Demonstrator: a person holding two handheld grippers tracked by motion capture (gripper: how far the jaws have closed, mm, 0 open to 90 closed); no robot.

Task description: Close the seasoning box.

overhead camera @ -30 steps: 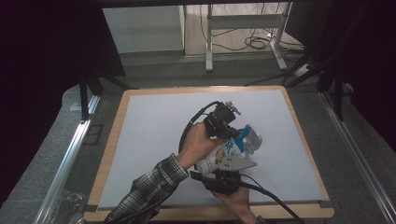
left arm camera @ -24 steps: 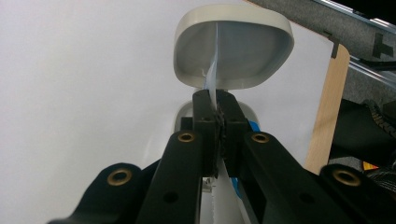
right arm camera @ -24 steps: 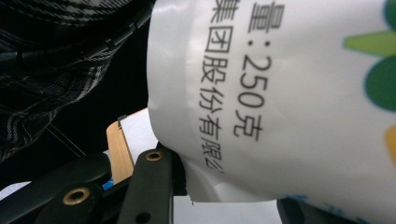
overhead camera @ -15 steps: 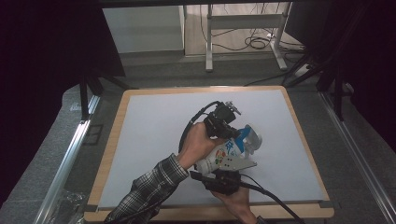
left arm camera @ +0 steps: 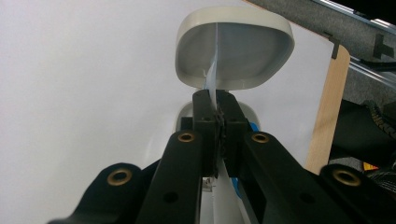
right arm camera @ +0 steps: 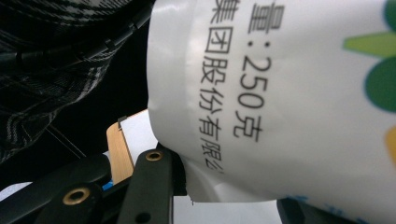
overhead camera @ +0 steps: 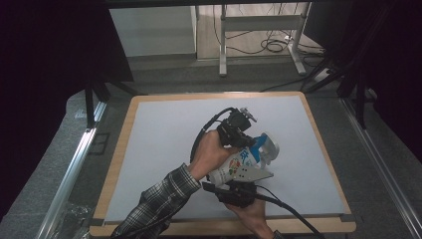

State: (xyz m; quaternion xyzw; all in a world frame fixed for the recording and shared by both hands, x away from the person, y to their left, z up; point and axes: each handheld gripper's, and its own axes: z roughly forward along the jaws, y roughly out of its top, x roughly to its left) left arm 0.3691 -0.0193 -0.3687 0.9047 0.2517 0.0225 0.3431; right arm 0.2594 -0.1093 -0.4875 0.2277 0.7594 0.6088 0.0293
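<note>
The left gripper (left arm camera: 217,109) is pinched tight on a thin film strip (left arm camera: 211,79) below the lid (left arm camera: 233,46). The right gripper (overhead camera: 238,191) clamps the white pouch (right arm camera: 289,102), held tilted above the bench (overhead camera: 164,134).

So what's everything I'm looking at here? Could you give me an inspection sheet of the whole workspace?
Surface: white mat on a wood-edged table.
Job's things: white printed pouch held tilted over a pale bowl.
Clutter: nothing seen.
Grippers: left gripper pinches the pouch's thin top edge; right gripper clamps the pouch's lower end.
Cables: black cable loops off the left gripper; more lie on the floor beyond.
Surroundings: dark room, metal table frame behind.
</note>
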